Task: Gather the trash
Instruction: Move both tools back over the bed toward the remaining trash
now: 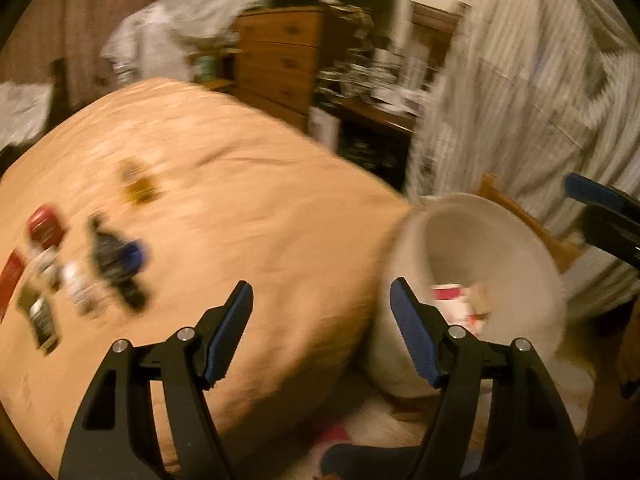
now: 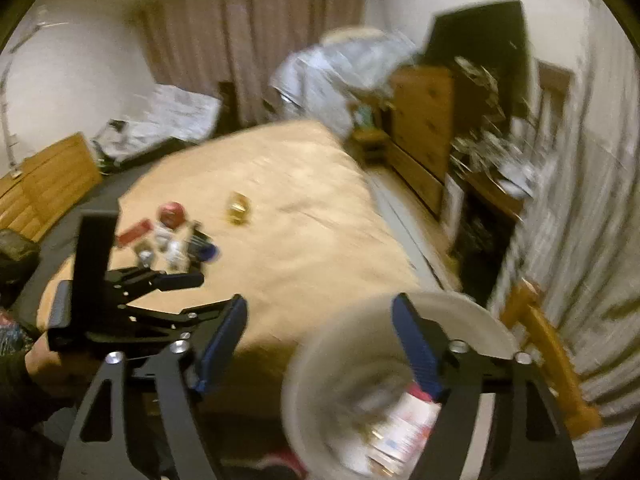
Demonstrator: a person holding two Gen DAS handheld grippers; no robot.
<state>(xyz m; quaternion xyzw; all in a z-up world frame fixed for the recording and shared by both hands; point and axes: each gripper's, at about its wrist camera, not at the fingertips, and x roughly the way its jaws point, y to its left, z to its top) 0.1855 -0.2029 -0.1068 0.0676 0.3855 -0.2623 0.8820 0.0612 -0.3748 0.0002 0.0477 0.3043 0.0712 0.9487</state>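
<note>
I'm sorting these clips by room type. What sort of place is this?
Most likely a bedroom in a home: a wide bed with a tan cover fills the middle, a wooden chest of drawers stands beside it, and curtains hang behind. A white bin sits by the bed.

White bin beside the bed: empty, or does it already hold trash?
Not empty. The white bin holds red-and-white packaging near its bottom, seen in both wrist views.

Dim warm light, heavy motion blur, fisheye-warped edges.
</note>
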